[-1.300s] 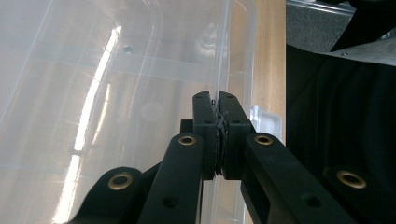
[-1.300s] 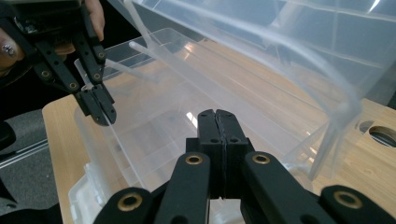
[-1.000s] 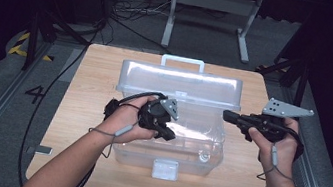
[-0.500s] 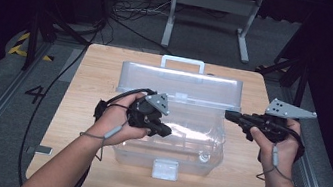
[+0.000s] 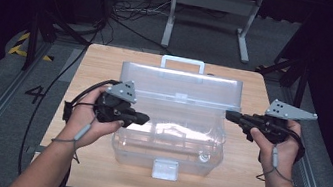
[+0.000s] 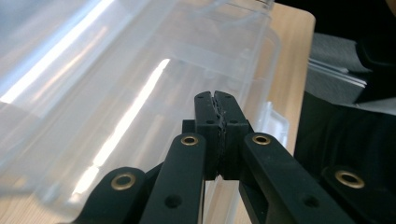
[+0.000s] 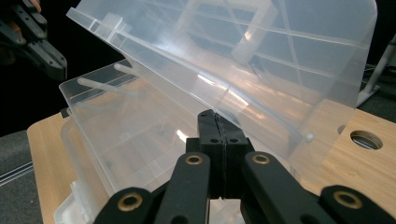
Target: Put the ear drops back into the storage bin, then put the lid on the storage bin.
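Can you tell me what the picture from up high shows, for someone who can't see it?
A see-through plastic box sits on a wooden table with its lid tipped open. A person's hands hold the left gripper and the right gripper, jaws shut, at the box's two sides.

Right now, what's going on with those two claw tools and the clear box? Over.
Both grippers shut, empty: left gripper and right gripper flank the box. Clear plastic storage box open, lid raised. Nothing in the way.
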A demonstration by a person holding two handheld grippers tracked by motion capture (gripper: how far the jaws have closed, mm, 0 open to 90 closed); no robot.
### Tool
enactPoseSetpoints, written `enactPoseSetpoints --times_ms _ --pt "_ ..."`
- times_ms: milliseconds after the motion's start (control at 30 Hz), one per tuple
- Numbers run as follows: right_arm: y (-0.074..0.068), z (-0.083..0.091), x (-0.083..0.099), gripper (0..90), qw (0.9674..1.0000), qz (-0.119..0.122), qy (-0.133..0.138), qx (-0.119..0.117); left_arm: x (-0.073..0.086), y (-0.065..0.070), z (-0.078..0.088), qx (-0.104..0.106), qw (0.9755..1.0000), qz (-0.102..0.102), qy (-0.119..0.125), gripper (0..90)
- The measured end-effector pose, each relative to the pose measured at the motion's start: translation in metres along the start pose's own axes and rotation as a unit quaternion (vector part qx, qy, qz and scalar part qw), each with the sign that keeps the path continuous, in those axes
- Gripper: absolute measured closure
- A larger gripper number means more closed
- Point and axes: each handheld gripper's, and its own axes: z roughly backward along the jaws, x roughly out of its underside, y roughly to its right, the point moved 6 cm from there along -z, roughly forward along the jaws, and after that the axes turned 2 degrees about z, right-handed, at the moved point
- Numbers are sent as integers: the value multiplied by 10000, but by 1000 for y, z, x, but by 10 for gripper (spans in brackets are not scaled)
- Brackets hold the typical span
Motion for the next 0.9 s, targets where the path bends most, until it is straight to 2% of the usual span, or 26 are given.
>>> enactPoseSetpoints --times_ms 167,267,300,333,500,600,633,667,700,900 --pt "0 0 1 900 10000 2 24 2 14 -12 19 -262 9985 386 293 895" --pt "-1 1 1 900 10000 -1 22 5 21 -20 30 -478 9955 632 527 896" --pt "-1 1 1 900 10000 -1 22 5 21 -20 30 -478 9955 632 527 896" --pt "-2 1 2 900 10000 6 16 15 23 -23 34 -540 9939 711 649 896" --pt "-3 5 4 900 10000 8 46 27 33 -28 39 -685 9890 1007 843 897" --pt "-5 6 6 900 10000 15 50 39 38 -30 39 -757 9845 1264 955 896" --pt "-5 6 7 900 10000 14 52 29 39 -31 39 -781 9833 1307 993 896" --pt "-5 6 7 900 10000 14 52 29 39 -31 39 -781 9833 1307 993 896" --pt "-5 6 8 900 10000 11 41 31 41 -31 37 -808 9817 1381 1027 896" --pt "-8 7 15 900 10000 -9 -3 -1 43 -29 34 -835 9794 1412 1177 896"
